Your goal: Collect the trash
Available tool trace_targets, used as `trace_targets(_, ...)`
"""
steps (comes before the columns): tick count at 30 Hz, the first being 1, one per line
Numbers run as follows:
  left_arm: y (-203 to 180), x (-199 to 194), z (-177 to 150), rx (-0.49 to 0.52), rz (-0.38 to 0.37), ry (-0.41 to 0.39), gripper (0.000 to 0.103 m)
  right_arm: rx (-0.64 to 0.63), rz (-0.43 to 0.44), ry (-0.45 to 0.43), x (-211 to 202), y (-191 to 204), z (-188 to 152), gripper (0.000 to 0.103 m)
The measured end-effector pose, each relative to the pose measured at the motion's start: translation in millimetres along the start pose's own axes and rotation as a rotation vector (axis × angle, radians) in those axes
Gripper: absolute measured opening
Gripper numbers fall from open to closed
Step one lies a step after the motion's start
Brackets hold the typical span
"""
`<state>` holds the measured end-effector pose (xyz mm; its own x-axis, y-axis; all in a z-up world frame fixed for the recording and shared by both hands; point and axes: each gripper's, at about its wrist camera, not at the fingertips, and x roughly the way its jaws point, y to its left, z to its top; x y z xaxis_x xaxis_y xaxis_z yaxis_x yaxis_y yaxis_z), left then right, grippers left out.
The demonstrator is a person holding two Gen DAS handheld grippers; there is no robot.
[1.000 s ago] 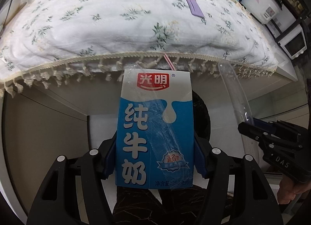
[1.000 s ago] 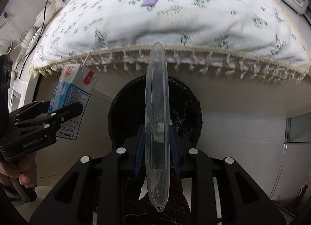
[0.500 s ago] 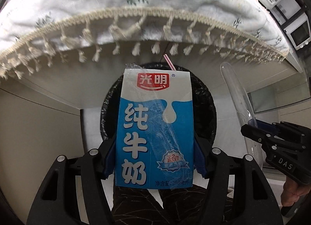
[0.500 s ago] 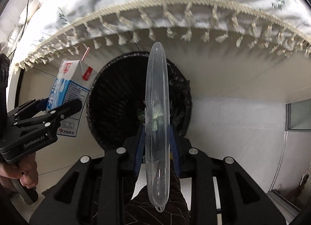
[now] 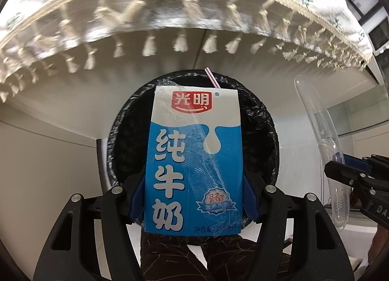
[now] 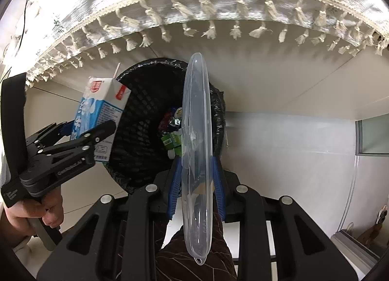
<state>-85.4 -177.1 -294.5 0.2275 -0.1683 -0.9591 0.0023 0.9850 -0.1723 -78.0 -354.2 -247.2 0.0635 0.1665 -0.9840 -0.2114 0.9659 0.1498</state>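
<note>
Left wrist view: the left gripper (image 5: 193, 183) clamps a blue-and-white milk carton (image 5: 193, 157) upright by its sides, directly over the black mesh waste bin (image 5: 263, 120) below the fringed tablecloth (image 5: 170, 13). To the right, the right gripper (image 6: 195, 183), jaws narrow, pinches a clear plastic lid (image 6: 195, 149) edge-on above the same bin, where wrappers (image 6: 173, 140) lie inside.

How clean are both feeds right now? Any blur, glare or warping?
Left wrist view: tablecloth fringe motion-blurred, milk carton sharp, glare on its wrap. Right wrist view: fringe sharper; clear plastic lid smears the bin behind. Both fisheye-bent.
</note>
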Motion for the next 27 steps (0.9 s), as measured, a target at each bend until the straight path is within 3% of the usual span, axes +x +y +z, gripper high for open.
trace_targets(8, -9.8, 1.3, 7.9, 0.048, -0.016, -0.016, 0.066, 0.016, -0.005, -0.015, -4.2, -3.2, -2.8, 0.024)
trace_targets(11, -5.9, -9.5, 5.8, 0.032, -0.020, -0.031, 0.079, 0.012, -0.004, -0.014, -4.7, -3.6, -1.2, 0.024)
trace_targets(19, 16.7, -28.0, 7.2, -0.045, -0.022, -0.069, 0.096, -0.024, 0.000, -0.005, 5.1, 17.2, 5.6, 0.025)
trace_targets(27, 47.3, -47.0, 6.3, -0.105, 0.004, -0.101, 0.097, -0.067, 0.008, 0.004, 20.6, 45.2, 18.5, 0.025)
